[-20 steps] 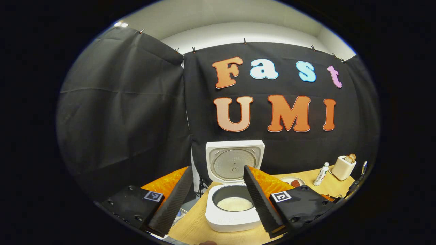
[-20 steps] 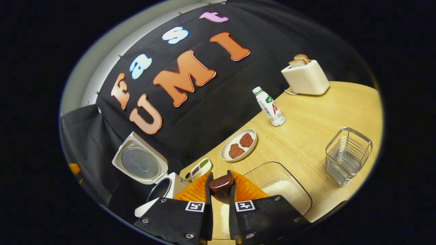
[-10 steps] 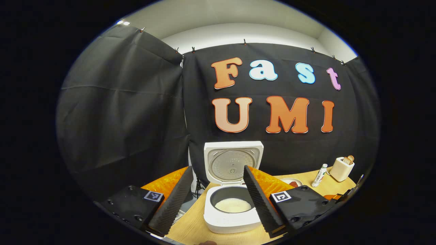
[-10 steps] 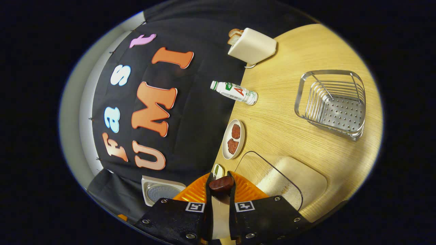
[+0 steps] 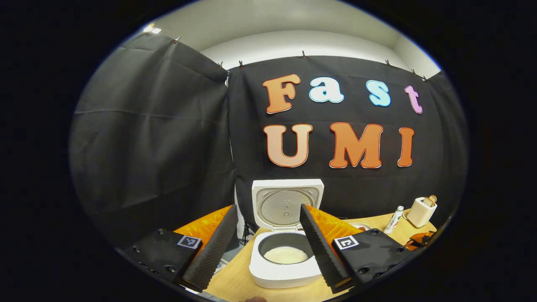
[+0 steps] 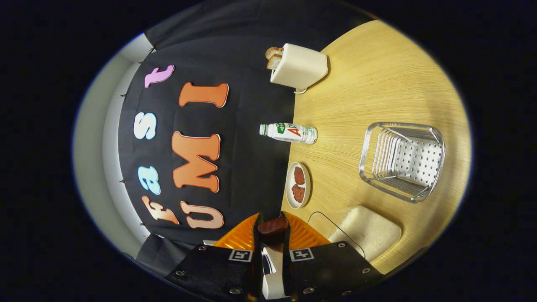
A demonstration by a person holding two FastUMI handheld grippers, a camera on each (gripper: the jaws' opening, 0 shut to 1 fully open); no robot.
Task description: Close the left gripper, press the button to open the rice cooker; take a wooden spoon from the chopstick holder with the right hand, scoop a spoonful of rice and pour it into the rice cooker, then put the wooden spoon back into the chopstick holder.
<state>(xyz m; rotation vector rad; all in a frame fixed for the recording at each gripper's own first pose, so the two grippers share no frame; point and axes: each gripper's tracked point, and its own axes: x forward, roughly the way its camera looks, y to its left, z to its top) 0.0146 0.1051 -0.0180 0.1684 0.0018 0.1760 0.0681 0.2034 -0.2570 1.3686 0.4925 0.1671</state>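
My right tongs (image 6: 271, 235) pinch the dark brown wooden spoon (image 6: 272, 225) between both fingers, with the view rolled sideways over the pale wooden worktop (image 6: 377, 84). Just beyond them I see the clear glass rice dish (image 6: 369, 230), a small white plate of 2 reddish patties (image 6: 298, 185), a white bottle (image 6: 288, 132), a cream toaster with bread (image 6: 298, 67), and the wire chopstick holder (image 6: 402, 161) standing apart. My left tongs (image 5: 268, 235) are spread wide, framing the white rice cooker (image 5: 285, 251), lid up, rice inside its pot.
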